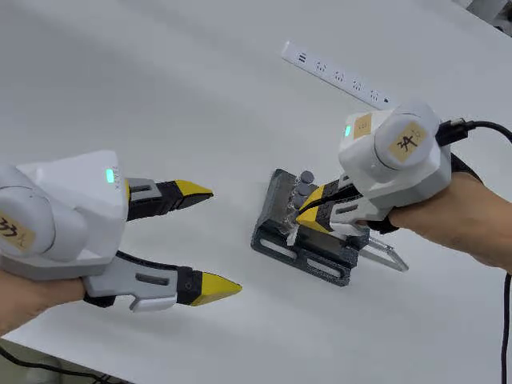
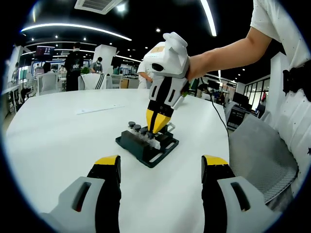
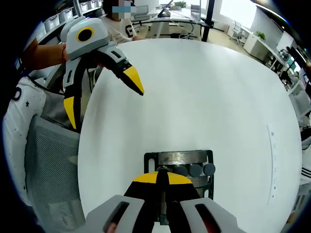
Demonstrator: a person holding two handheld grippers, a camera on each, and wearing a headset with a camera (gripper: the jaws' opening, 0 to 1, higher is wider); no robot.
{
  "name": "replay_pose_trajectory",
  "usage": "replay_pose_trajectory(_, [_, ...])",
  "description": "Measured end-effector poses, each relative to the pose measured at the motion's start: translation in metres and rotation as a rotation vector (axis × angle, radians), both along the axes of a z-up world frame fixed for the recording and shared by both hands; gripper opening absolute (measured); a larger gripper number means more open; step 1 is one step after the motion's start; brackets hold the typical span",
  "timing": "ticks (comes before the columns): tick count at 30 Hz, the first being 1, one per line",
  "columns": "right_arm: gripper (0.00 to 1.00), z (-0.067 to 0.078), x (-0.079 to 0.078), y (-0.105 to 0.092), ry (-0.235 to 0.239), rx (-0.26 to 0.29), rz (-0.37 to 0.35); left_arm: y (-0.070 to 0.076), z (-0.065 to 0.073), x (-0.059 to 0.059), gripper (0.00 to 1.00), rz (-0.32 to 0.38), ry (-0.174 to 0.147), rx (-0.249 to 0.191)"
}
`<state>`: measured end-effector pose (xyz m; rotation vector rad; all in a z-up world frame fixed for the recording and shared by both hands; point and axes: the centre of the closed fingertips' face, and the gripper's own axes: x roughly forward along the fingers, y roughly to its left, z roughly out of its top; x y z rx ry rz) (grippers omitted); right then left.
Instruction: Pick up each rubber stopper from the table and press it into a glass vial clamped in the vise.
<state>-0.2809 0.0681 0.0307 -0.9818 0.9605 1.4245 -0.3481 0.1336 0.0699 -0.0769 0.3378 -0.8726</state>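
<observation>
A black vise [image 1: 298, 254] stands on the white table and clamps a row of glass vials with grey rubber stoppers [image 1: 304, 187] in them. My right gripper [image 1: 307, 213] hangs over the near end of that row with its yellow tips pressed together, and whatever is under them is hidden. From the right gripper view the shut tips [image 3: 163, 176] sit just left of three grey stoppers [image 3: 195, 170] in the vise [image 3: 179, 156]. My left gripper [image 1: 210, 238] floats open and empty to the left of the vise. The left gripper view has its open jaws [image 2: 160, 163] facing the vise [image 2: 147, 144] and the right gripper [image 2: 157, 121].
A white power strip [image 1: 336, 76] lies at the back of the table. The vise's metal handle [image 1: 389, 253] sticks out to the right. A black cable [image 1: 506, 320] trails from the right gripper. Offices, chairs and people stand beyond the table.
</observation>
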Motion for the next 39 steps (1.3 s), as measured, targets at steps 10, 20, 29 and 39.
replay_pose_trajectory(10, [0.00,-0.0012,-0.0004,0.0022,-0.028,-0.026,0.041,-0.0008,0.0005,0.0021,0.65,0.000,-0.005,-0.010])
replay_pose_trajectory(20, [0.00,-0.0028,0.0008,0.0043,0.010,-0.106,0.008,0.0015,0.0008,0.0020,0.65,0.006,-0.009,-0.012])
replay_pose_trajectory(29, [0.00,-0.0064,0.0010,0.0028,0.018,-0.151,-0.002,0.0023,0.0025,0.0046,0.65,0.015,-0.015,-0.018])
replay_pose_trajectory(39, [0.00,-0.0061,0.0016,-0.0004,0.037,-0.142,-0.035,-0.0011,0.0081,0.0071,0.65,0.011,-0.030,-0.018])
